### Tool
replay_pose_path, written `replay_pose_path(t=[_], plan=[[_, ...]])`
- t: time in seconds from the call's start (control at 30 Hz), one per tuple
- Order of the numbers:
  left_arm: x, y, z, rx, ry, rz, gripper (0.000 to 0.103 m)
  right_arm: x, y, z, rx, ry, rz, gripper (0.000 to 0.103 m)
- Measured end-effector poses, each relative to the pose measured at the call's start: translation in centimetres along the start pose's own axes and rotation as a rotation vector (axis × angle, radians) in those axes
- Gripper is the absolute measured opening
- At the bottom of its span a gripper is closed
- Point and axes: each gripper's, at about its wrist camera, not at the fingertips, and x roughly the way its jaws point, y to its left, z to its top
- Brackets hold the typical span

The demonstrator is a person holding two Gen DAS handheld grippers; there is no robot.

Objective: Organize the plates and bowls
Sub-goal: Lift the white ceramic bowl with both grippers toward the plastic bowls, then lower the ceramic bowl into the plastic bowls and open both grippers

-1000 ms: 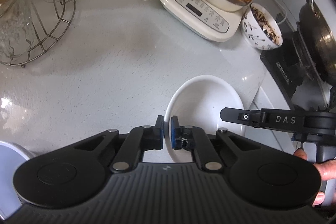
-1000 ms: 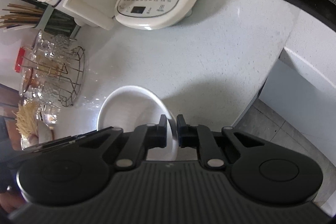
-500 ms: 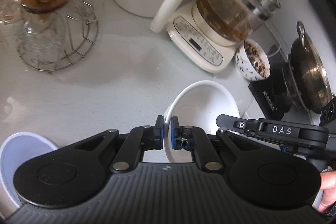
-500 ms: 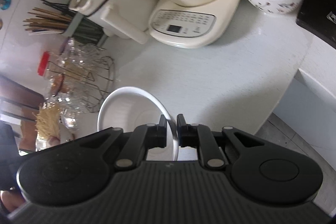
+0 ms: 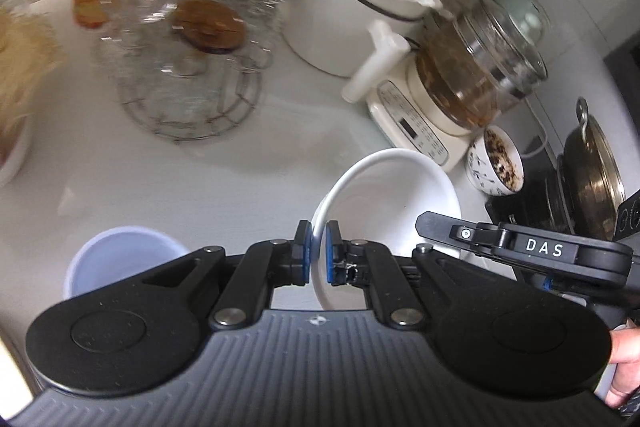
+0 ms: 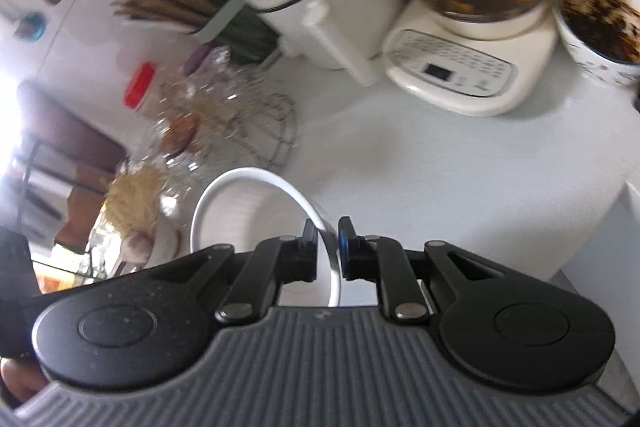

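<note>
A white bowl (image 5: 390, 195) is held in the air above the white counter. My left gripper (image 5: 318, 251) is shut on its left rim. My right gripper (image 6: 328, 247) is shut on the opposite rim; the bowl shows in the right wrist view (image 6: 256, 211) to the left of the fingers. The right gripper body marked DAS (image 5: 544, 251) shows at the right of the left wrist view. A pale blue-white bowl (image 5: 120, 259) sits on the counter below and left of my left gripper.
A wire rack of glasses (image 5: 188, 67) stands at the back left. A white pot (image 5: 360, 11), a glass kettle on a cream base (image 5: 460, 83), a patterned bowl of dark bits (image 5: 496, 163) and a dark wok (image 5: 592, 171) stand to the right. Chopsticks (image 6: 160, 7) stand behind.
Both grippers have lifted the white bowl higher above the counter and moved it left. More of the back counter and the pale bowl have come into view.
</note>
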Motion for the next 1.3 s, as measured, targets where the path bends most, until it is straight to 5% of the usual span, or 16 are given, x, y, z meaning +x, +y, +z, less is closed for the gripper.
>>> replay_pose_path(t=[0.6,0.9,1.3], plan=[[-6.8,9.1,-3.4,-0.229,-0.12,0.123,0.008,5.5,9.3,-1.7,-0.2,0.158,0.109,0.014],[-6.7,11.7,-5.8,-0.311,-0.127,0.15,0.008,8.0,10.2,-4.0,-0.269,0.236,0.097,0.014],[-4.7,13.2,-6.4,-0.358,-0.12,0.216,0.009,10.1,11.6,-5.0,-0.386,0.233,0.036,0.015]])
